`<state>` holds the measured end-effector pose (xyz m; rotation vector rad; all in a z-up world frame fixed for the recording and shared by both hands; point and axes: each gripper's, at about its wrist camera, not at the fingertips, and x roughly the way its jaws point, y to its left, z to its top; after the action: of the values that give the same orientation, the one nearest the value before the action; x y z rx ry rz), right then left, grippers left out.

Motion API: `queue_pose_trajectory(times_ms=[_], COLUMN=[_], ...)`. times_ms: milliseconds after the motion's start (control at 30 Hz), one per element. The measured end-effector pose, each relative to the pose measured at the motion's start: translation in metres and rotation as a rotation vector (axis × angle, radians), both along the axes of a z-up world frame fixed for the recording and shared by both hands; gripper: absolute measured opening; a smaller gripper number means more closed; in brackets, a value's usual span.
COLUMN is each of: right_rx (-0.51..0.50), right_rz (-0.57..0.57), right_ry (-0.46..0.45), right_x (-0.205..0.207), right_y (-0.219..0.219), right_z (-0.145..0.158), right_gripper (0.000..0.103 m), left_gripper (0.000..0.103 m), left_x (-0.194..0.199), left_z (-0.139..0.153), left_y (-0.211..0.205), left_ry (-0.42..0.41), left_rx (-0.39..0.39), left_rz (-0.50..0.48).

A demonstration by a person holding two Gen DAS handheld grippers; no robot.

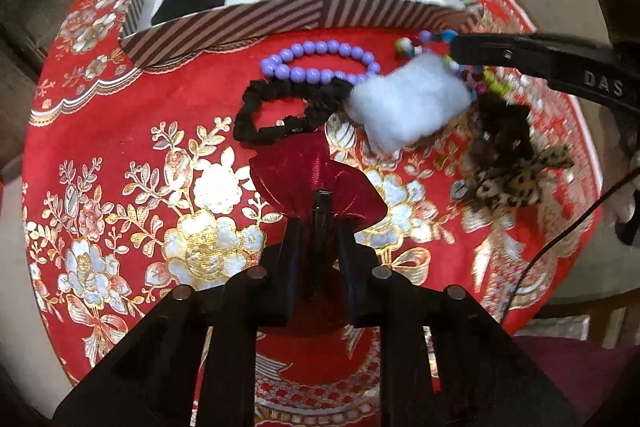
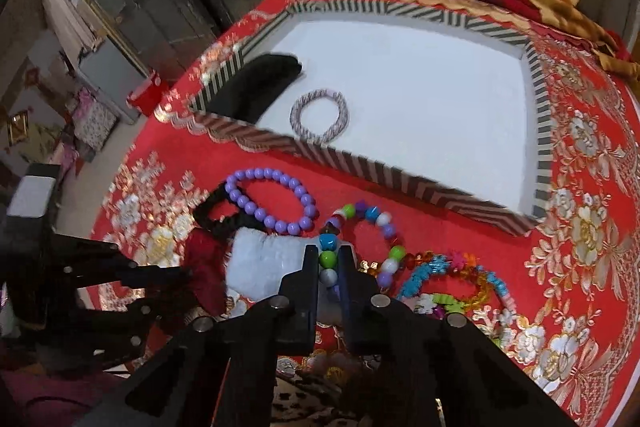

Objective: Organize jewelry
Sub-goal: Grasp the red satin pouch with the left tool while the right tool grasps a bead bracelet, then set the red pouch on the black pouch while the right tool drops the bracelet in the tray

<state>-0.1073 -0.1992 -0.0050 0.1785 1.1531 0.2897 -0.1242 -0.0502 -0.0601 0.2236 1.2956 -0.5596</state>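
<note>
So far only a little is sorted. On the round red tablecloth with gold and silver flowers [image 1: 120, 131] sits the shallow striped cardboard tray with a white floor [image 2: 420, 99], and just two things lie in it: a black folded fabric piece [image 2: 260, 83] in the left corner and a pink-and-grey woven ring bracelet [image 2: 320, 115] near the front wall.

Everything else waits on the cloth in front of the tray. From largest down: a fluffy white pad [image 1: 408, 103], a leopard-print scrunchie [image 1: 508, 163], a black ruffled hair tie [image 1: 280, 115], a purple round-bead bracelet [image 1: 320, 63], a chunky multicoloured bead bracelet [image 2: 360, 243], and a tangle of small bright sequin-like bands [image 2: 452, 275].

The left gripper [image 1: 322, 215] is clamped on a dark red velvet scrunchie [image 1: 312, 179], probably next for the tray. The right gripper [image 2: 329, 267] has its jaws narrowly parted around the multicoloured bracelet's beads, seemingly not yet squeezing.
</note>
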Motion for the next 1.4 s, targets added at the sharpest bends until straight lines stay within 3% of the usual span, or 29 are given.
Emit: queue_pose_trajectory(times_ms=[233, 400, 567, 867, 1167, 1400], right_rx=[0.101, 0.124, 0.137, 0.152, 0.148, 0.167], right_rz=[-0.088, -0.125, -0.147, -0.131, -0.1, -0.091], right_ry=[-0.08, -0.142, -0.165, -0.142, -0.065, -0.025], right_x=[-0.006, 0.0, 0.017, 0.077, 0.155, 0.19], right_y=[-0.029, -0.041, -0.048, -0.043, -0.037, -0.031], right_z=[0.047, 0.077, 0.085, 0.074, 0.033, 0.009], right_gripper=[0.009, 0.009, 0.009, 0.009, 0.009, 0.009], left_gripper=[0.016, 0.016, 0.016, 0.016, 0.016, 0.016], left_x=[0.019, 0.036, 0.064, 0.136, 0.215, 0.259], left_z=[0.047, 0.074, 0.089, 0.093, 0.07, 0.052], left_y=[0.008, 0.011, 0.008, -0.01, -0.024, -0.028], left_ry=[-0.034, -0.084, -0.14, -0.222, -0.198, -0.147], left_rx=[-0.1, -0.111, -0.095, -0.016, 0.03, -0.008], left_rz=[0.02, 0.031, 0.07, 0.14, 0.223, 0.269])
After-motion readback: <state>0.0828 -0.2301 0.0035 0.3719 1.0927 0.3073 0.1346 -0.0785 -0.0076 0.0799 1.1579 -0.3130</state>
